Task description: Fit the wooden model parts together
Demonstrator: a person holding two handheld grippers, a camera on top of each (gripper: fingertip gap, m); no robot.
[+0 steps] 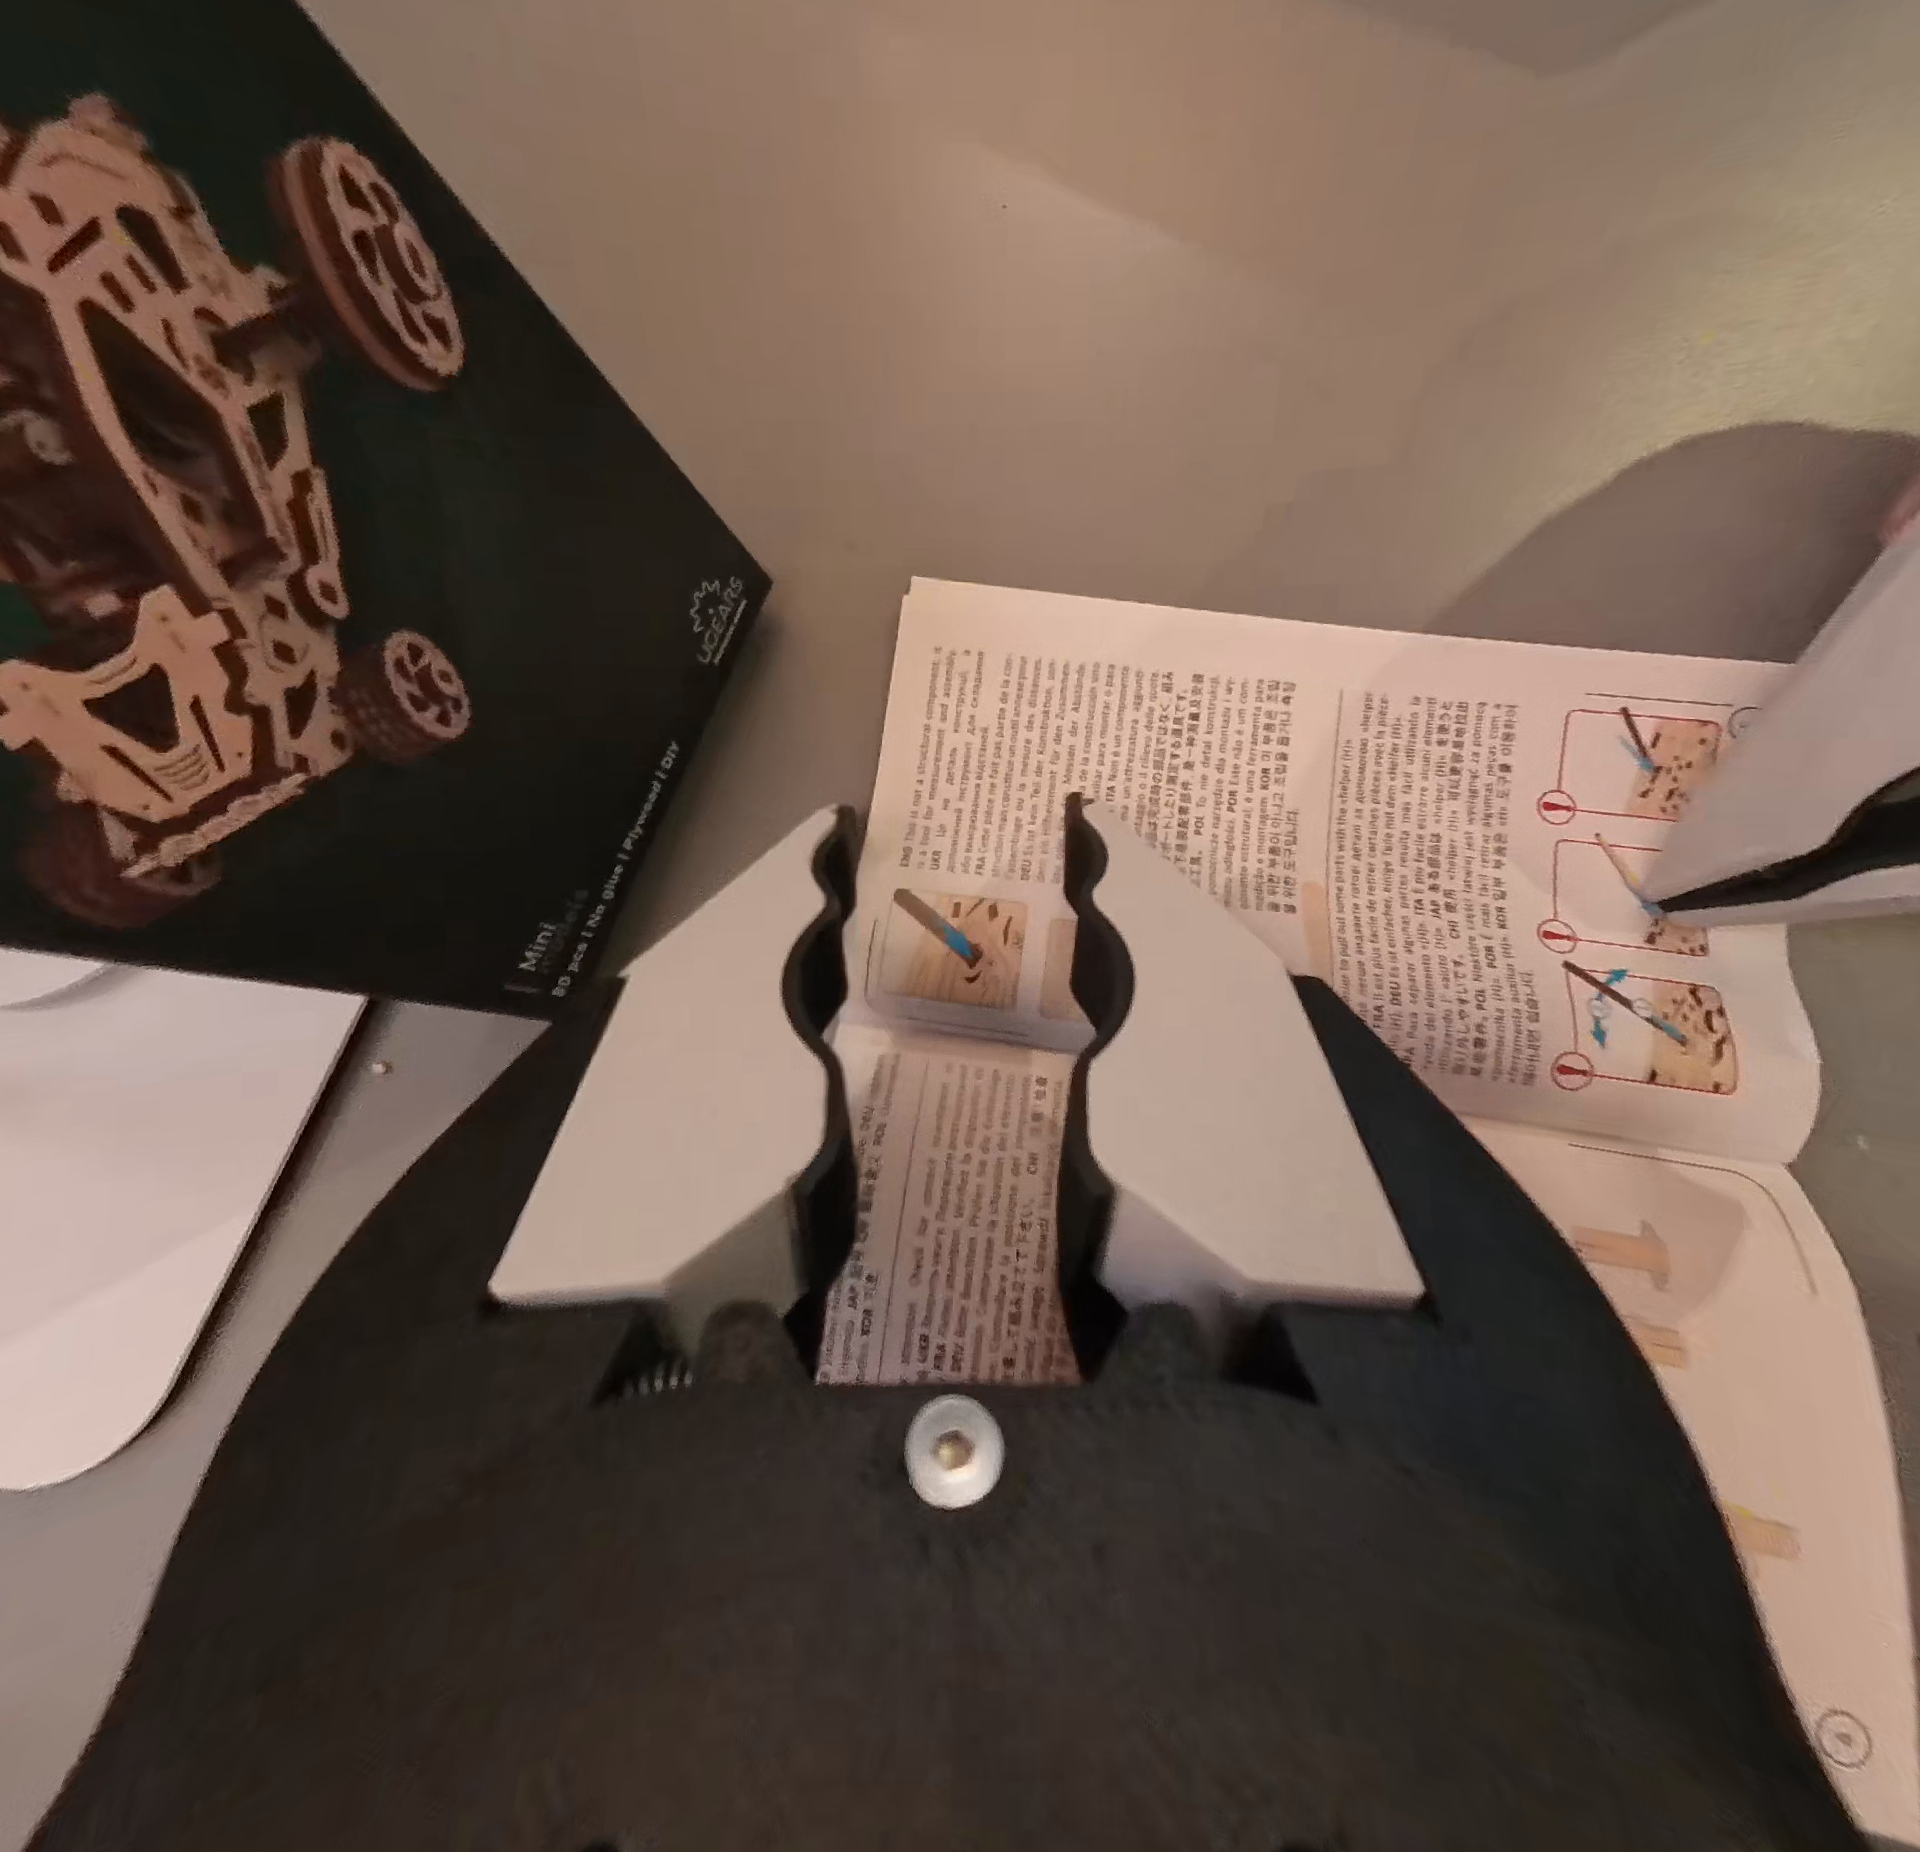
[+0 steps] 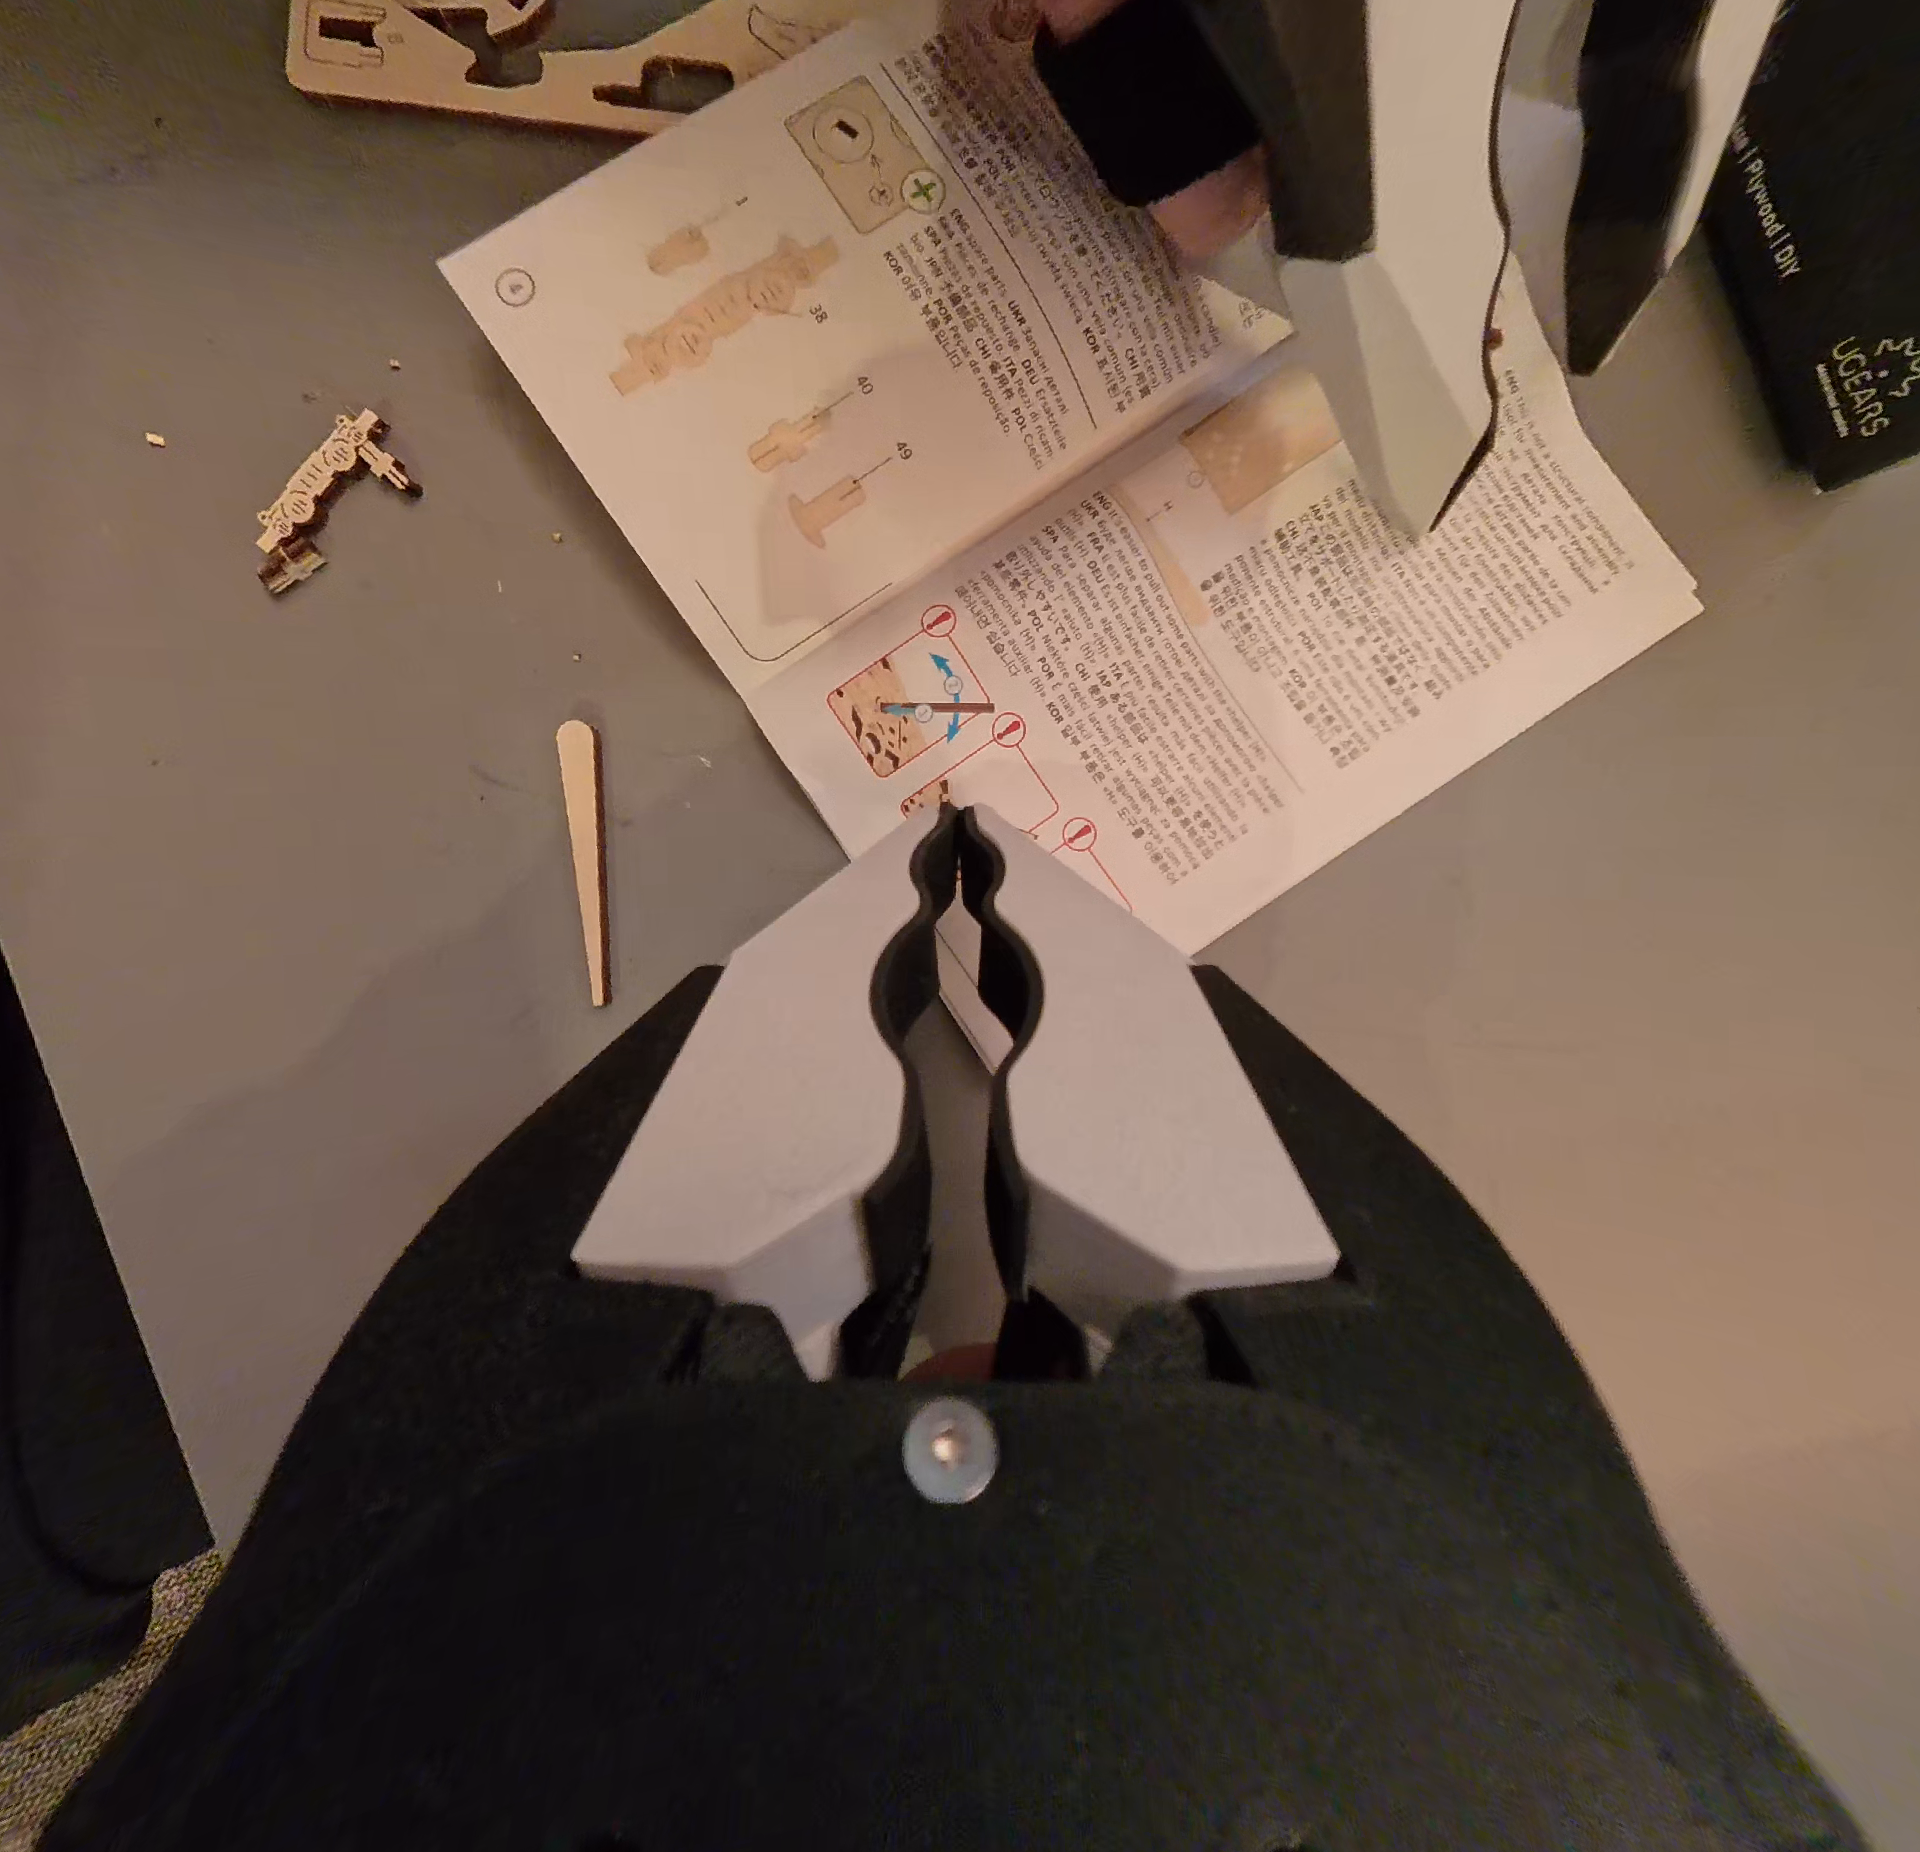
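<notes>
My left gripper (image 1: pixel 958 810) is open and empty, hovering over the open instruction booklet (image 1: pixel 1351 763). It also shows in the right wrist view (image 2: pixel 1507 441), above the booklet's far page. My right gripper (image 2: pixel 956 815) is shut, its tips at the near edge of the booklet (image 2: pixel 1143 607); nothing shows between its pads. In the left wrist view its tip (image 1: pixel 1662 903) rests on the page. A small assembled wooden part (image 2: pixel 332 493) and a tapered wooden stick (image 2: pixel 587 857) lie on the grey table (image 2: pixel 260 815), left of the booklet.
A plywood parts sheet (image 2: pixel 499 46) lies at the far left. The dark model box (image 1: pixel 312 452) stands left of the booklet and shows at the right edge (image 2: pixel 1829 244) in the right wrist view. A white sheet (image 1: pixel 135 1179) lies near the box. Small wood crumbs dot the table.
</notes>
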